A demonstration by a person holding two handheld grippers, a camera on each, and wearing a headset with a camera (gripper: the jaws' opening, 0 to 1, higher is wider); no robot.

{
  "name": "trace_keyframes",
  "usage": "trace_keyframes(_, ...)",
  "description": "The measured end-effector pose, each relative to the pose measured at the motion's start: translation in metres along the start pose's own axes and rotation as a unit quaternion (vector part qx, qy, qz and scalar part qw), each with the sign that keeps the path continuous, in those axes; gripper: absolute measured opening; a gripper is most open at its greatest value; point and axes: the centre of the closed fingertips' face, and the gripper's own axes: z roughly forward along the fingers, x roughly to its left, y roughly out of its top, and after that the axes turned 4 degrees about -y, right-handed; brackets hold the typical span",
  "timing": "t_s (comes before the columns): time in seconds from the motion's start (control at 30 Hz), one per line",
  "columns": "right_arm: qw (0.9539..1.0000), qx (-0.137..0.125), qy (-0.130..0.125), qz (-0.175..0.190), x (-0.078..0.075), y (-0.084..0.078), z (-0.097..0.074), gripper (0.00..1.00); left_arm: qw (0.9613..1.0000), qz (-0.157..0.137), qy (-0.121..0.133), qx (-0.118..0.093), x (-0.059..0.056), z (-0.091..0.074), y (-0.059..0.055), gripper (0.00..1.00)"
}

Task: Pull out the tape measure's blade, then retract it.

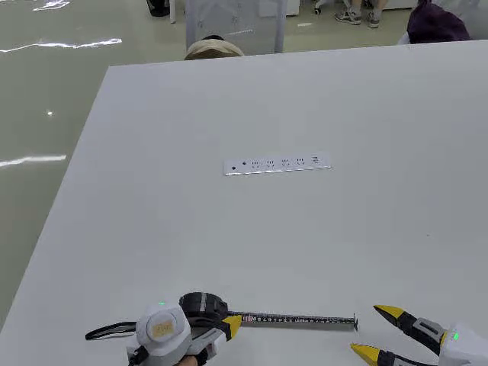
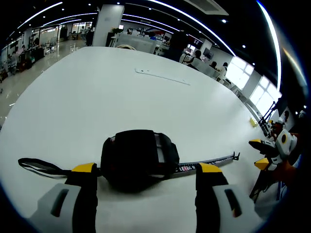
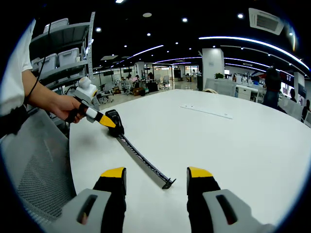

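Observation:
The black tape measure case (image 1: 202,306) lies near the table's front edge, with its blade (image 1: 297,319) pulled out to the right and flat on the table. My left gripper (image 2: 146,169) is open, and the case (image 2: 140,158) sits between its yellow-tipped fingers (image 2: 85,170) with a small gap on the right side. My right gripper (image 3: 156,173) is open, with the blade's end hook (image 3: 167,184) on the table just ahead of its fingertips, untouched. In the head view the right gripper (image 1: 377,332) is a little right of the hook (image 1: 355,321).
A white power strip (image 1: 277,164) is set in the middle of the white table (image 1: 191,229). The case's black wrist strap (image 1: 107,331) trails left. Chairs and people are beyond the far edge; grey shelving (image 3: 63,53) stands behind the left hand.

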Motion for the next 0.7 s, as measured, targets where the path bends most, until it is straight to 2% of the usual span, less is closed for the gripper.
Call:
trace_keyframes(0.2, 1.0, 0.002, 0.003, 0.003, 0.0022, -0.0026, 0.0016, 0.49, 1.0, -0.007, 0.002, -0.005, -0.0001, 0.0022, 0.0051, 0.81)
trace_keyframes(0.7, 1.0, 0.004, 0.005, 0.004, -0.0009, -0.0025, -0.0006, 0.48, 1.0, -0.007, 0.0, 0.001, -0.0021, 0.0053, 0.0036, 0.78)
